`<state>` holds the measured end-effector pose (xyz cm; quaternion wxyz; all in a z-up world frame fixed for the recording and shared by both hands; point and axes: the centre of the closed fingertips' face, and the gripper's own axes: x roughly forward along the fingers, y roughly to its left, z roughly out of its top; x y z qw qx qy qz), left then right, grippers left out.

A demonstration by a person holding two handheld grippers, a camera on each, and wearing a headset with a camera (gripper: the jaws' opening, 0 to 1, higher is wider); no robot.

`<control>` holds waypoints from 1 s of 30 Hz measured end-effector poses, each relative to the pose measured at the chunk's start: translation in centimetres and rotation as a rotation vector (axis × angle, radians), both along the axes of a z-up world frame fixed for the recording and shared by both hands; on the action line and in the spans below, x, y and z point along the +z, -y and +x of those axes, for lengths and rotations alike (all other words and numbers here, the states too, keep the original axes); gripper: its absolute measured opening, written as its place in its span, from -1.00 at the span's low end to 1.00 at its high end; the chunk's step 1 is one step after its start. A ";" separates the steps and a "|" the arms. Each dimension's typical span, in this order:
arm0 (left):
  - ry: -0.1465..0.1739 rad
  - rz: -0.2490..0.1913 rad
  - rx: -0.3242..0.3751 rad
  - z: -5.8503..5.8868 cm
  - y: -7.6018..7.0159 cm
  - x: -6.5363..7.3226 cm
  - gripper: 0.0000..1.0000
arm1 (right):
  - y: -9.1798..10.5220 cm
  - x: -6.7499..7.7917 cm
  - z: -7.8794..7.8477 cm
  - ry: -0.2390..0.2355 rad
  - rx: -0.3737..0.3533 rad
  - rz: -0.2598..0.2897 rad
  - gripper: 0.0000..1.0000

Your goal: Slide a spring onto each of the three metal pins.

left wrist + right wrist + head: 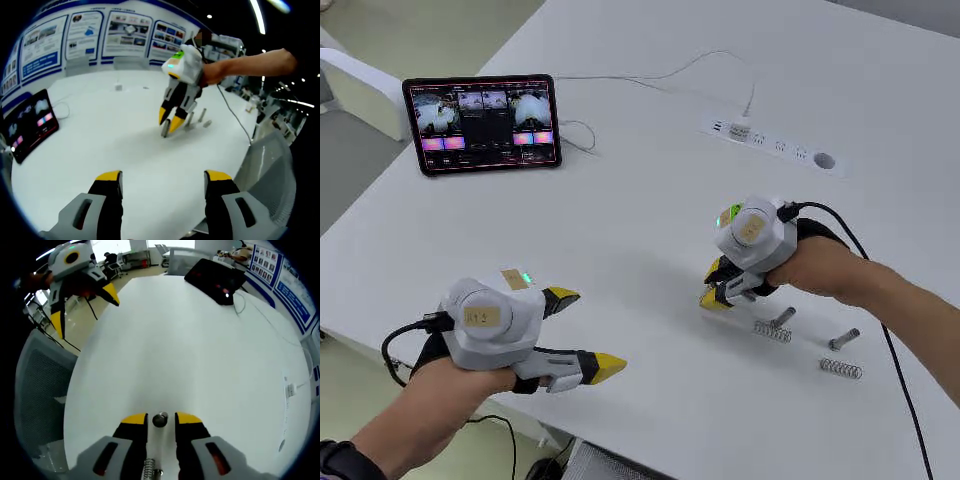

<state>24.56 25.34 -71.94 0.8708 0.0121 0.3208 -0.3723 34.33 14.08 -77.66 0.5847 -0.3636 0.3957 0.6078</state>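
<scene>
Left gripper [588, 332], lower left of the head view, and right gripper [712, 285], centre right, are both wearing rounded pale-grey shells, with black jaws tipped yellow. Each is carrying a tan sticker [482, 317] and glowing a green light [527, 278]. A black cable [388, 350] is trailing from each. A dark wristband [338, 458] is showing at bottom left.

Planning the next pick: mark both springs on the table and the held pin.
Near spring [841, 368]: head view, mid-coil.
Far spring [772, 331]: head view, mid-coil.
Held pin [160, 419]: right gripper view, round end.
</scene>
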 end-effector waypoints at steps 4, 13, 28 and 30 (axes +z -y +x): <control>0.006 -0.004 -0.007 0.1 0.4 0.2 0.35 | 0.4 0.5 0.3 -0.002 -0.031 0.015 -0.40; 0.015 -0.011 -0.010 0.2 0.6 0.8 0.35 | 0.7 2.0 0.6 0.008 -0.139 0.096 -0.26; 0.026 -0.011 -0.011 -0.4 0.8 1.4 0.35 | 1.3 3.7 0.2 -0.027 -0.337 0.243 -0.14; 0.029 -0.009 -0.012 -0.4 0.9 1.4 0.36 | 1.5 3.9 -0.1 -0.029 -0.353 0.260 -0.13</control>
